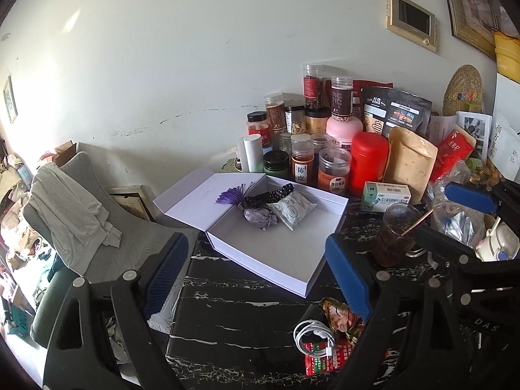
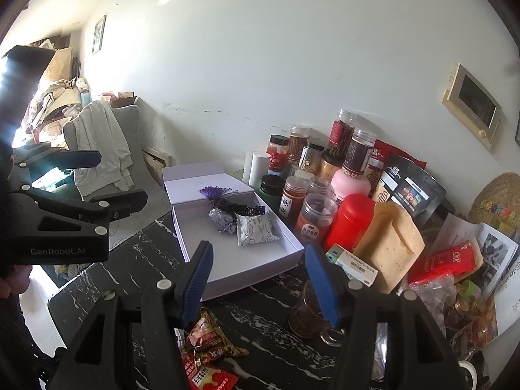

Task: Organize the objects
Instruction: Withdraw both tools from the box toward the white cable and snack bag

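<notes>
Both grippers wide open, empty: left gripper [image 1: 260, 273] and right gripper [image 2: 260, 282] hover above the black marble table [image 1: 240, 318], near the open white box [image 1: 276, 247] holding a purple tassel [image 1: 229, 196], sachets. Jar [image 1: 302, 167] label reads "陈皮"; left gripper body reads "GenRobot.AI". Snack wrapper [image 2: 208, 334] partly hidden behind right finger.

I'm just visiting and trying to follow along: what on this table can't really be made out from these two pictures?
- White cable coil, left wrist view: partly behind the left claw.
- Glass cup, right wrist view: a finger of the right claw covers it.
- Medicine box: print too small to read.
- Red snack packet, right wrist view: cut off by the bottom edge.
</notes>
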Motion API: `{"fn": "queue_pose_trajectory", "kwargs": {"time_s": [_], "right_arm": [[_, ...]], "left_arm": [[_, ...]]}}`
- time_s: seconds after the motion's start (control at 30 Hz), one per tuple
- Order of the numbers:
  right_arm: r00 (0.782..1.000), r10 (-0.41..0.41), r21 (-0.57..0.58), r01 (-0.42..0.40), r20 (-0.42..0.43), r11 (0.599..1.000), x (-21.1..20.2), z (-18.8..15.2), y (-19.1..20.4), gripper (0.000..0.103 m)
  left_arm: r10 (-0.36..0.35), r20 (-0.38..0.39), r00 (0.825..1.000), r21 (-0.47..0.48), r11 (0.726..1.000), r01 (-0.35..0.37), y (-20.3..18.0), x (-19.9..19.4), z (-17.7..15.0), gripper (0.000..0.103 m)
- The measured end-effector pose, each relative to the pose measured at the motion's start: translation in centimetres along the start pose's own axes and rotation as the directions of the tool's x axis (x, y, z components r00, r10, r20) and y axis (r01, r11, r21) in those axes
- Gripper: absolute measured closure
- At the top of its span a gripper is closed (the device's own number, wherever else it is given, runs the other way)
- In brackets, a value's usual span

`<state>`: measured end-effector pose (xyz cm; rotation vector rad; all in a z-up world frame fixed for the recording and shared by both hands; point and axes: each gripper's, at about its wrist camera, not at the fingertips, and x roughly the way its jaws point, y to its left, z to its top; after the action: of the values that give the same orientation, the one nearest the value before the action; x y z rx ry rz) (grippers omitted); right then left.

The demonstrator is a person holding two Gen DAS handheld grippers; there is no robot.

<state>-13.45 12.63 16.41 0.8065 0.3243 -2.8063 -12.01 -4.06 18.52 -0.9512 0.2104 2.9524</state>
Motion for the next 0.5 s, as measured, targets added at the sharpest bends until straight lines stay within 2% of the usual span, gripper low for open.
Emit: {"fn": "queue_pose_trajectory", "kwargs": {"time_s": [0.5], "right_arm": [[0.998, 0.031, -0.001, -0.031, -0.046, 1.000, -1.8, -5.5, 0.7, 0.043]], "left_arm": [[-0.022, -0.022, 1.000, 0.043, 0.999, 0.023, -3.7, -2.6, -5.5, 0.017]]}}
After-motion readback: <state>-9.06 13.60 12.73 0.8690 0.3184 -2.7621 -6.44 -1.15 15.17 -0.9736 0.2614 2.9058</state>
